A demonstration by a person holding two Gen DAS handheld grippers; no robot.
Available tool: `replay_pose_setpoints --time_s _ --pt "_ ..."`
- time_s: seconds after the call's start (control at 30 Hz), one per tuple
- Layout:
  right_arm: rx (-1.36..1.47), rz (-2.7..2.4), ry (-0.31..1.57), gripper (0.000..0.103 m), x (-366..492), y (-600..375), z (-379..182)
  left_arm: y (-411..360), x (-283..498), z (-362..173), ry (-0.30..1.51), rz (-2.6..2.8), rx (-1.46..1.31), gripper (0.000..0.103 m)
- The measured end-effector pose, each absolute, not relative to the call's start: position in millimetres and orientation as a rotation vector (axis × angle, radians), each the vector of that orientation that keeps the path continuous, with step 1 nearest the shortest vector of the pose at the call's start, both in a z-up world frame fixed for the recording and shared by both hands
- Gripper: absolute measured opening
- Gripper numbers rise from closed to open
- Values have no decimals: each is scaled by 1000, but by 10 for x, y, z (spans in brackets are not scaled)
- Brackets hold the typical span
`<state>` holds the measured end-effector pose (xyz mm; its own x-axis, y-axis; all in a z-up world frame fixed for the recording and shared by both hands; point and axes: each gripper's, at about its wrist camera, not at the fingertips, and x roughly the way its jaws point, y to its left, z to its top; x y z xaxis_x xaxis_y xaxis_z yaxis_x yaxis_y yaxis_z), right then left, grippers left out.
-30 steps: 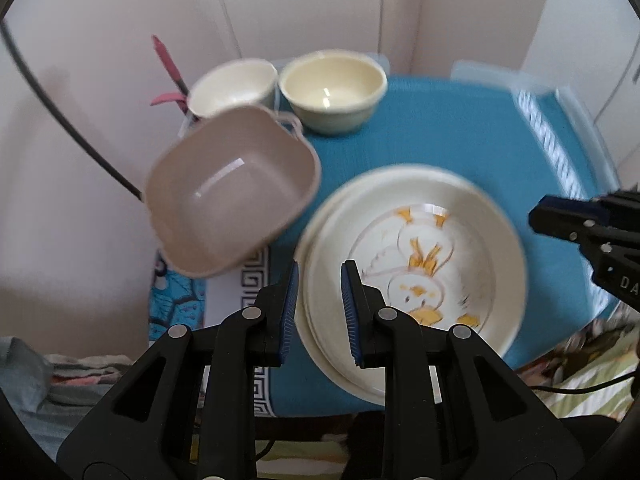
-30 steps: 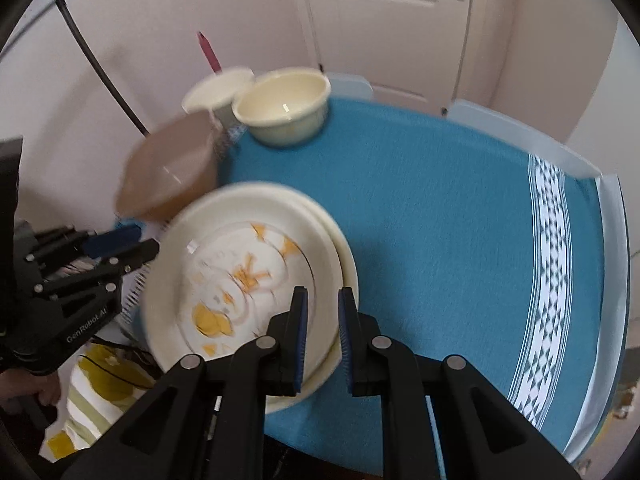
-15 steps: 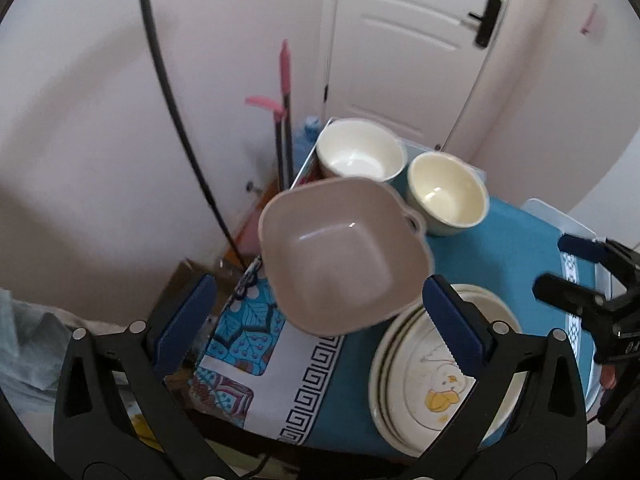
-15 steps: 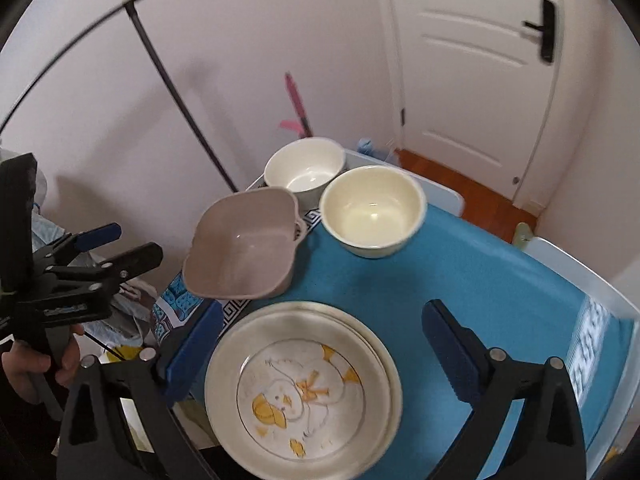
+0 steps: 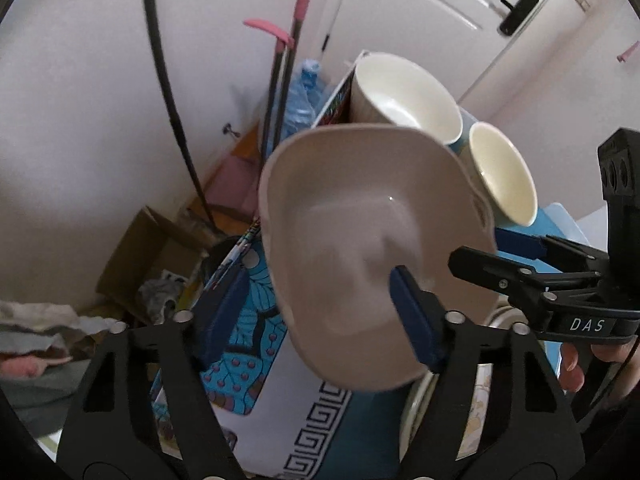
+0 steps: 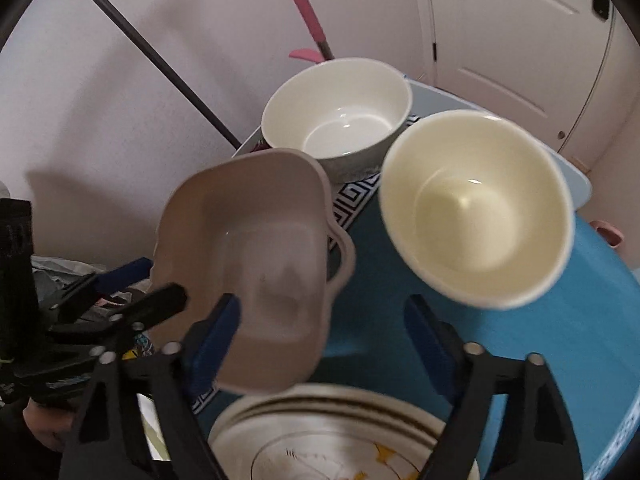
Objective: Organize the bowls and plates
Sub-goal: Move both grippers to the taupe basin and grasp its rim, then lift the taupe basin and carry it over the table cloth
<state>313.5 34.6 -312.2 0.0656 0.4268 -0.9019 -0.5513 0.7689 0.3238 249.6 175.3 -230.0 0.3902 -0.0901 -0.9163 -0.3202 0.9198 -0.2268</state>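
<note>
A beige squarish bowl with handles (image 5: 372, 248) (image 6: 248, 264) sits at the table's left edge. My left gripper (image 5: 316, 312) (image 6: 148, 284) hangs over it with its jaws closing. The bowl's left wall is between the pads, which do not touch it. My right gripper (image 6: 322, 340) (image 5: 480, 248) is closing too, astride the bowl's right wall and handle, pads clear. Behind stand a white bowl (image 6: 340, 112) (image 5: 404, 96) and a cream bowl (image 6: 476, 208) (image 5: 500, 172). A stack of plates (image 6: 332, 432) (image 5: 480, 400) with a duck picture lies nearest.
A blue cloth (image 6: 560, 340) and a patterned mat (image 5: 248, 360) cover the table. Left of the table on the floor are a cardboard box (image 5: 148, 248), pink-handled poles (image 5: 296, 40) and a black cable (image 5: 168, 80). A hand (image 5: 580, 360) holds the right gripper.
Both grippers went from shut to wide open, then began narrowing. Both came down and in toward the beige bowl, which now fills the middle of each view.
</note>
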Motion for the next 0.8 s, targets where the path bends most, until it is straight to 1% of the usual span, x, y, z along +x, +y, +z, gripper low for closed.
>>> replay_pose_setpoints --time_s 0.03,0.07,0.1,0.13,0.17,0.2,0.23,0.27,0.3,0.33,0.37,0.57,0.8 --pt "-119 735 1320 76 3156 368 -3163 1751 2522 -2327 1174 146 -399 65" --pt "-119 730 1328 71 3168 387 -3201 1745 2557 -2360 1179 138 -394 64" --pt "-114 731 1332 66 3173 392 -3226 1746 2582 -2384 1183 133 -387 56" --pt "-104 733 1337 57 3166 391 -3247 1736 2613 -2417 1193 129 -376 48" --pt "-96 734 1342 49 3172 406 -3274 1732 2627 -2441 1204 127 -370 46" --pt "-89 733 1345 46 3173 404 -3293 1730 2646 -2471 1217 125 -365 39" --pt "-84 728 1347 37 3177 402 -3309 1730 2665 -2501 1231 126 -358 32" --pt "-79 718 1349 28 3182 399 -3329 1740 2680 -2523 1239 128 -353 29" --pt "-75 715 1351 24 3185 399 -3341 1754 2688 -2531 1243 128 -352 23" --pt "-74 713 1351 16 3183 407 -3353 1766 2702 -2540 1245 128 -352 20" --pt "-78 711 1352 13 3182 423 -3357 1773 2713 -2541 1244 130 -348 20" --pt "-88 696 1316 11 3112 490 -3323 1786 2687 -2398 1205 139 -305 19" --pt "-54 702 1248 11 2913 325 -3023 1622 2540 -1943 1145 124 -251 19"
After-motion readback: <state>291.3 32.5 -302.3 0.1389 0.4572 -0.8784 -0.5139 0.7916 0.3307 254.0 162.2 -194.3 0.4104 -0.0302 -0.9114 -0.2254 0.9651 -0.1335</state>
